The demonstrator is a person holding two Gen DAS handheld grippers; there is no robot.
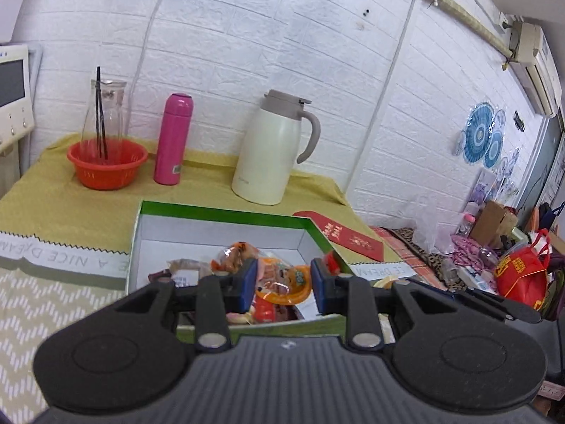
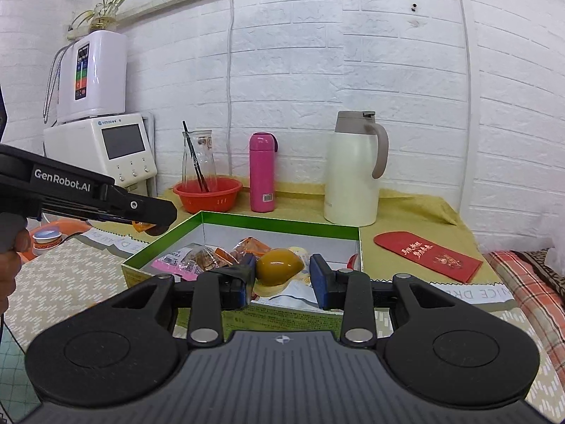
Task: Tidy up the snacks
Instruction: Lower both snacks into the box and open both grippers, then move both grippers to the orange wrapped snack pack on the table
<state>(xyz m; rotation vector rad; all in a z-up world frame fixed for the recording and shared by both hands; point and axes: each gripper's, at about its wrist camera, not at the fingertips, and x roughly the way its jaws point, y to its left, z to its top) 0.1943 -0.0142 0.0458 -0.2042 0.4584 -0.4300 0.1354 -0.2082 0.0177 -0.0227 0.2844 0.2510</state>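
Left wrist view shows your left gripper (image 1: 282,284) holding jaws apart over the box (image 1: 226,212); snack packets (image 1: 279,282) beneath could snag if you dip.

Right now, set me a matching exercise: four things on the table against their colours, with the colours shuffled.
Things:
1. flask
2. jug
3. bowl
4. box rim

Colours:
A. green
B. cream
C. pink
D. orange-red

Pairs: 1-C, 2-B, 3-D, 4-A
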